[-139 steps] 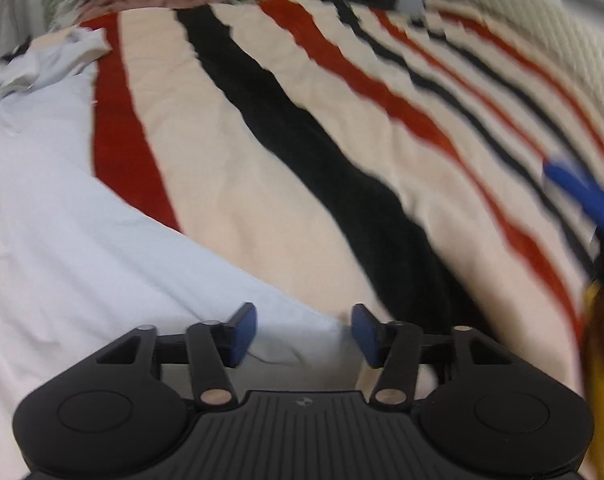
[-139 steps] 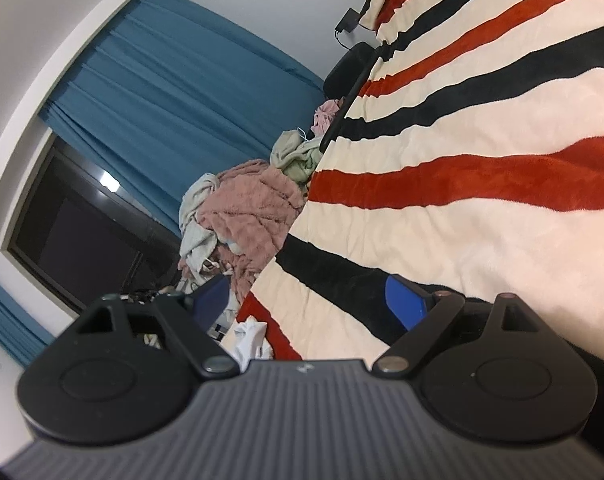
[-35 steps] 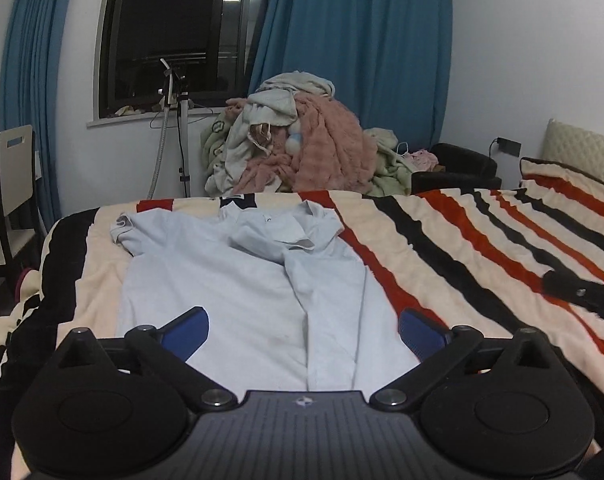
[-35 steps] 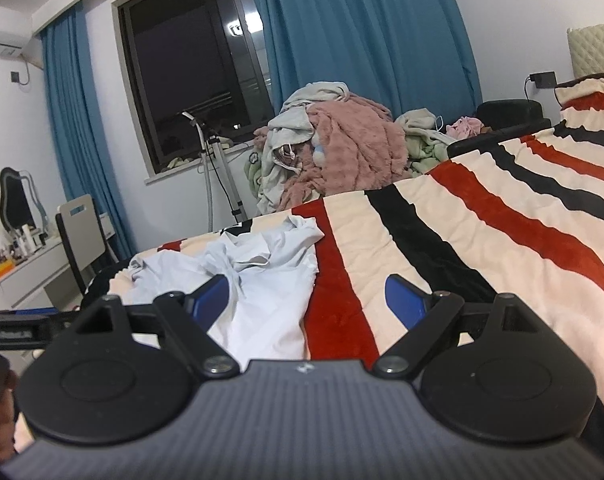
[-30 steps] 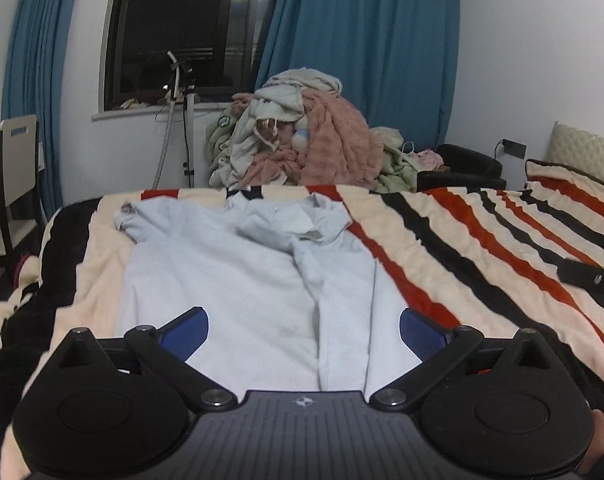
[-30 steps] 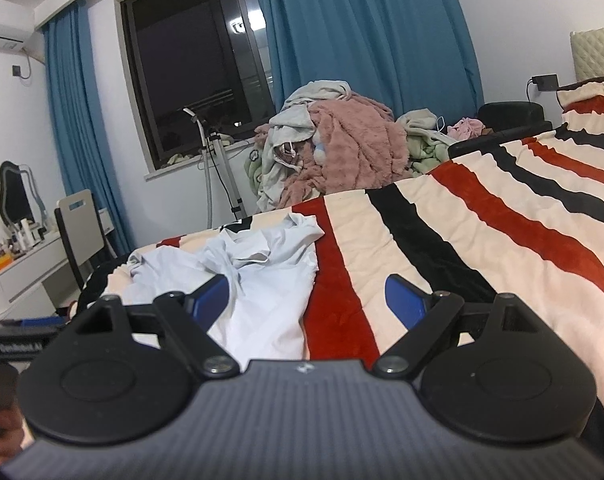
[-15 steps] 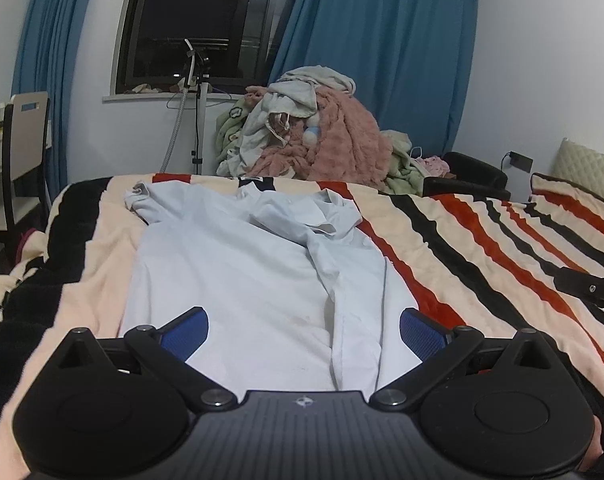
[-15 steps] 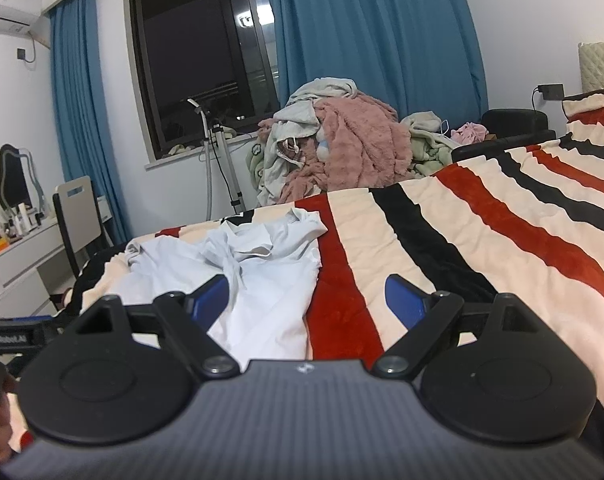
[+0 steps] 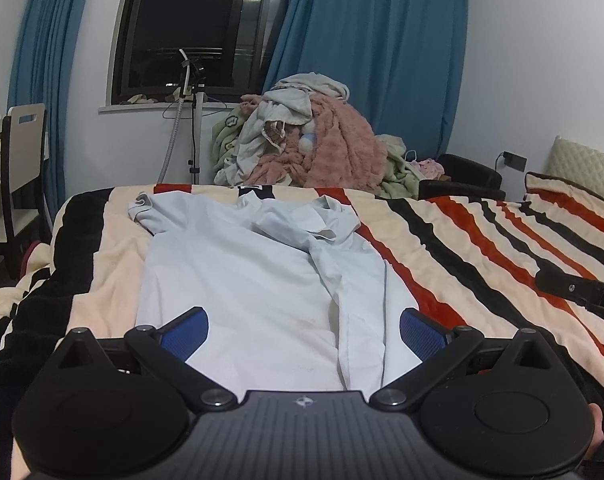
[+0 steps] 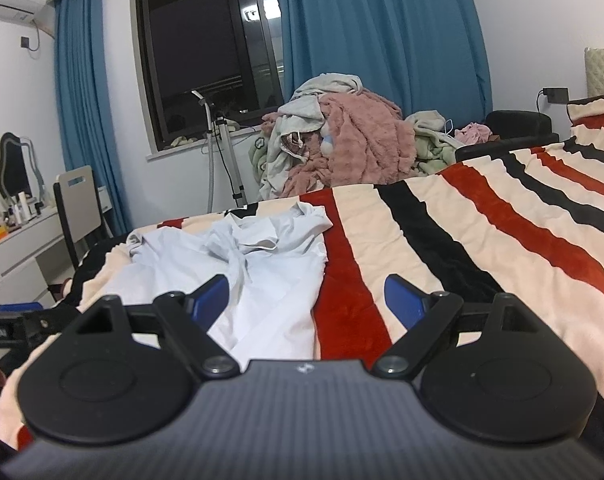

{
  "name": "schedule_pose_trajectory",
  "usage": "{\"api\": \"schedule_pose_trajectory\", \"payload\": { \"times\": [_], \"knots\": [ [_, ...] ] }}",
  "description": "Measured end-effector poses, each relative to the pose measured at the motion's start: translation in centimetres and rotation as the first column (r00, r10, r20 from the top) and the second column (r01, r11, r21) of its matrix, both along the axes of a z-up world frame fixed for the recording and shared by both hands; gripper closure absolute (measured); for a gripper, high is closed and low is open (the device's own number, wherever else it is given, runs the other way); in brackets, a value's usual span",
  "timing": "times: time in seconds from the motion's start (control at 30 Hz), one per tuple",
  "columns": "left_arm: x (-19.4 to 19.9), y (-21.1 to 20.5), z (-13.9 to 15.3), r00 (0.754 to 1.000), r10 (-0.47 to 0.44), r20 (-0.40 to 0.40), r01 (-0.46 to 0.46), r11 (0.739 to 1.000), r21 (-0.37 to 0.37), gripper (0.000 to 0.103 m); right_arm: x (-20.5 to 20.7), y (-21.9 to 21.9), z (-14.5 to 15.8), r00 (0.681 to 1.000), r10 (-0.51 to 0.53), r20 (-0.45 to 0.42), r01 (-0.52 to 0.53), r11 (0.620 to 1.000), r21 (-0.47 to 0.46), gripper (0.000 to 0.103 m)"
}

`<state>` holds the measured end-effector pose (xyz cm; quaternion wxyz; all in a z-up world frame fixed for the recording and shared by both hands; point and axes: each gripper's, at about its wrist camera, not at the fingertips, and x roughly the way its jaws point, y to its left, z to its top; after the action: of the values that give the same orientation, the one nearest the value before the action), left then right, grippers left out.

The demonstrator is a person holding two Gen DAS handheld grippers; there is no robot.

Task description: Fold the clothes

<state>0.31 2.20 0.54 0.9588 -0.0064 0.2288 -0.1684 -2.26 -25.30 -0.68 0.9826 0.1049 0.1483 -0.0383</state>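
The striped blanket, in cream, red and black bands, covers the bed and fills the ground ahead of and beneath both claws, running off to the right of each. Beyond its far edge, ahead of both claws, blue curtains hang on either side of a dark window. Below the right-hand curtain, straight ahead of the left gripper, sits a heap of laundry, pink and pale pieces mixed. The pale blue shirt lies spread on the blanket directly in front of the left gripper, collar end away from it, hem end passing between and under its blue fingertips; one side of the shirt is folded over along the right, and the collar area is rumpled. From the right gripper, the same shirt lies ahead and to the left, its near edge showing behind the left fingertip, with a red blanket band between the tips. A chair stands far to the left of both claws, beside a white desk. Both claws are released: the tips of each stand wide apart with nothing pressed between them. Contact between the left tips and the cloth cannot be determined.
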Motion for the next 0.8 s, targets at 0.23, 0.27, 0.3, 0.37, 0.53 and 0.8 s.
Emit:
{"api": "schedule_pose_trajectory", "payload": {
  "times": [0.23, 0.27, 0.3, 0.37, 0.53, 0.8],
  "knots": [
    [-0.8, 0.2, 0.6, 1.000, -0.014, 0.026, 0.014, 0.999, 0.032, 0.000, 0.4, 0.8, -0.2, 1.000, 0.004, -0.016, -0.004, 1.000, -0.030, 0.017],
    [-1.0, 0.3, 0.6, 0.999, -0.016, 0.028, 0.015, 0.999, 0.035, 0.000, 0.5, 0.9, -0.3, 1.000, 0.005, -0.019, -0.005, 0.999, -0.031, 0.017],
    [-1.1, 0.3, 0.8, 0.999, -0.017, 0.030, 0.016, 0.999, 0.038, 0.000, 0.6, 1.0, -0.3, 1.000, 0.005, -0.023, -0.006, 0.999, -0.031, 0.017],
    [-1.3, 0.6, 0.9, 0.999, -0.017, 0.029, 0.016, 0.999, 0.040, 0.000, 0.9, 1.1, -0.5, 0.999, 0.004, -0.035, -0.005, 1.000, -0.025, 0.017],
    [-1.1, 1.9, 1.3, 1.000, 0.007, 0.008, -0.007, 1.000, 0.030, 0.000, 2.1, 1.8, -0.7, 0.998, -0.006, -0.057, 0.006, 1.000, -0.007, 0.017],
    [-0.7, 4.7, 2.0, 0.996, 0.087, 0.012, -0.087, 0.996, 0.011, 0.000, 5.6, 4.9, -1.0, 0.995, 0.041, -0.086, -0.046, 0.997, -0.056, 0.017]
  ]
}}
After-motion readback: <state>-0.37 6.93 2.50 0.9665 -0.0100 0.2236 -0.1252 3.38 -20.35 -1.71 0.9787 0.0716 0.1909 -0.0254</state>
